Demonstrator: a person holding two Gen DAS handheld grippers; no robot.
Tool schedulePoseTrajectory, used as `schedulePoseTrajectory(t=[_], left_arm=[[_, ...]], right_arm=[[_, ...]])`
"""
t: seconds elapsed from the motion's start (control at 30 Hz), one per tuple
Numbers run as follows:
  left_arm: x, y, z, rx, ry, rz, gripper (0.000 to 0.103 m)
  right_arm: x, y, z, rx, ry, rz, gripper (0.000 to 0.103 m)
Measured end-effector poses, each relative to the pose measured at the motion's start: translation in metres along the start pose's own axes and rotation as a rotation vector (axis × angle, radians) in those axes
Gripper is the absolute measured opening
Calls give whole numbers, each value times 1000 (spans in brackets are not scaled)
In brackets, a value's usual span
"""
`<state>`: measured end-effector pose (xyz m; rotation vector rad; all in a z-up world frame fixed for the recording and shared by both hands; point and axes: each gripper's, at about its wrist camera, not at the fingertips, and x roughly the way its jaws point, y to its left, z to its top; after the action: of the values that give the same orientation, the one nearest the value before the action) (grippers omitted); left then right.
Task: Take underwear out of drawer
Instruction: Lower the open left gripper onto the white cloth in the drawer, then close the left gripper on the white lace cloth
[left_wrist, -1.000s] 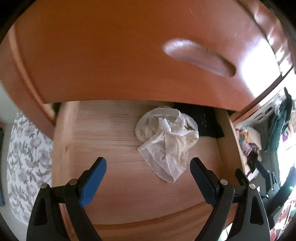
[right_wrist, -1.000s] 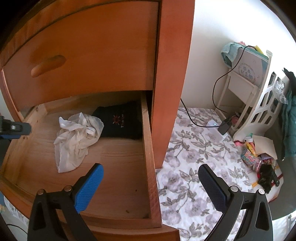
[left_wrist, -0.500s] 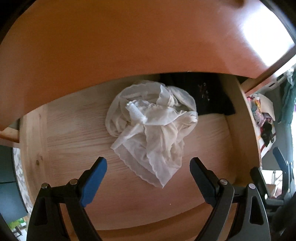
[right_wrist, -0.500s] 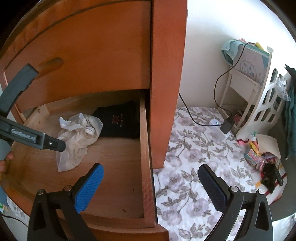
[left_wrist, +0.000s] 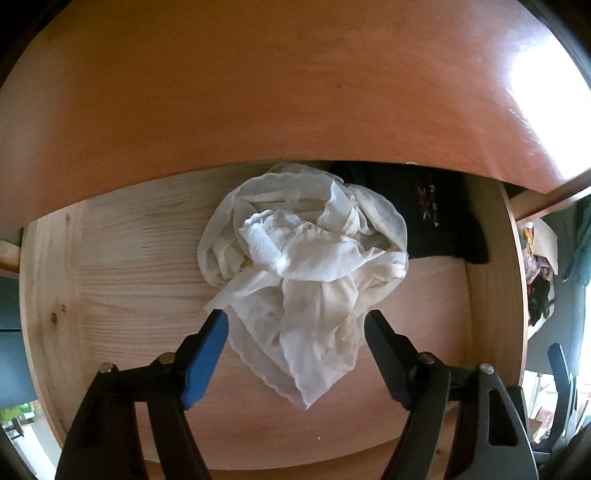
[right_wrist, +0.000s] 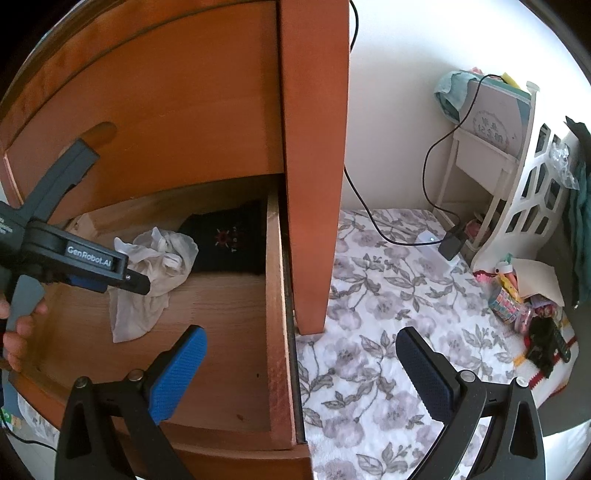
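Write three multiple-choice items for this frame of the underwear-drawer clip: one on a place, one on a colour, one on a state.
1. Where does the black garment lie relative to the white underwear?
A. At the back right of the drawer, beside it
B. On the floor
C. In the left gripper

2. What colour are the pads on the gripper fingers?
A. Red
B. Blue
C. Yellow

3. How is the left gripper set?
A. Shut on the underwear
B. Open, its fingers on either side of the underwear
C. Out of the drawer

Key: 1 A, the dark cloth sits in the drawer's back right corner; 2 B, both views show blue pads; 3 B, the fingers stand apart.
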<state>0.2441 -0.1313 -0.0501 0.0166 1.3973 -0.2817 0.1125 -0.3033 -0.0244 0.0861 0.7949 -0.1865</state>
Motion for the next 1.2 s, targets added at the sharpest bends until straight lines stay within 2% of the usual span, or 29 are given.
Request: schedulePoseTrajectory(t=[0.4,0.53,0.67,0.8,0.93,1.03,1.2], left_arm=[[6,12,3,-39,14,21,76],[14,20,1,-68,45,0,63],[12,20,1,-67,28,1,56],[11,20,1,-65,13,-23,33],[8,19,0,-57,5,-48,19],[5,20,-1,-50,-4,-71,13],[-7,21,-5,-86,-25,-132,11]], right_arm=[[2,-2,-1,13,1,4,103],[2,-2,-2,13,1,5,103],[4,-1,-2,14,1,3,103],[3,-3,-1,19,2,0,103],[2,-4,-2,22,2,0,103],[3,-4,-2,23,1,0,103],[1,-4,-2,22,1,-3,103]])
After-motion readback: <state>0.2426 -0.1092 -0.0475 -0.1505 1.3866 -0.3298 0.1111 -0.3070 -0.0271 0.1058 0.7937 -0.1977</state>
